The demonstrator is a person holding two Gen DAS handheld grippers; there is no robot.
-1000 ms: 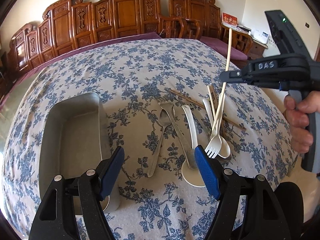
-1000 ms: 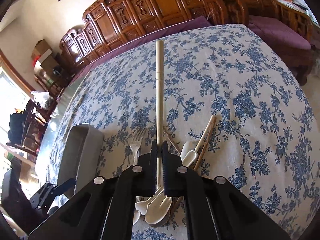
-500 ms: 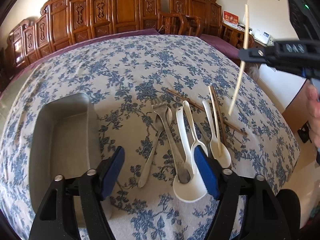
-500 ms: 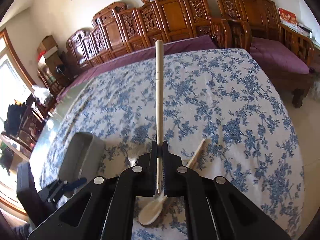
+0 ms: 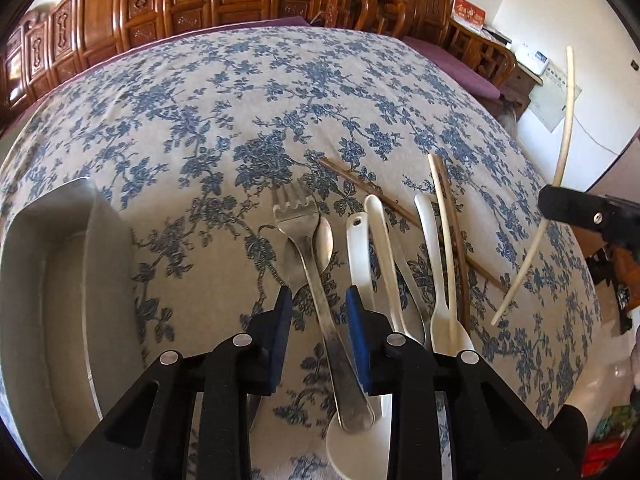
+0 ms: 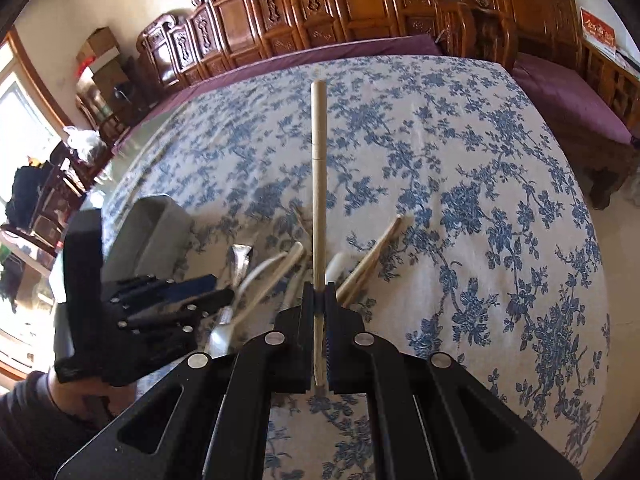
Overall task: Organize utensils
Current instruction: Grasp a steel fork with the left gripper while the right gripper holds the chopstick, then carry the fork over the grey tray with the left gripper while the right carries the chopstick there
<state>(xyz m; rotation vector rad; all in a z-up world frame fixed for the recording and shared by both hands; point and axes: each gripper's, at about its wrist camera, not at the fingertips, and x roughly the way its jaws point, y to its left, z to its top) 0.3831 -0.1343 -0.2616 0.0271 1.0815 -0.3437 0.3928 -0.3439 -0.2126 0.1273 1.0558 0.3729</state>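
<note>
Utensils lie in a row on the floral tablecloth: a metal fork [image 5: 316, 264], a metal spoon [image 5: 323, 236], white plastic spoons [image 5: 362, 248], a cream chopstick [image 5: 444, 236] and brown chopsticks [image 5: 360, 188]. My left gripper [image 5: 316, 312] is low over the fork's handle, its blue pads on either side and still apart from it. My right gripper [image 6: 319, 300] is shut on a cream chopstick [image 6: 319, 184], held in the air at the right; it also shows in the left wrist view [image 5: 560, 168].
A metal tray [image 5: 52, 300] stands to the left of the utensils; it also shows in the right wrist view [image 6: 152, 232]. Carved wooden chairs [image 6: 360, 4] line the table's far side. The table edge drops off to the right.
My left gripper moved forward and down over the metal fork and its jaws narrowed. My right gripper kept the cream chopstick and moved down and to the right.
</note>
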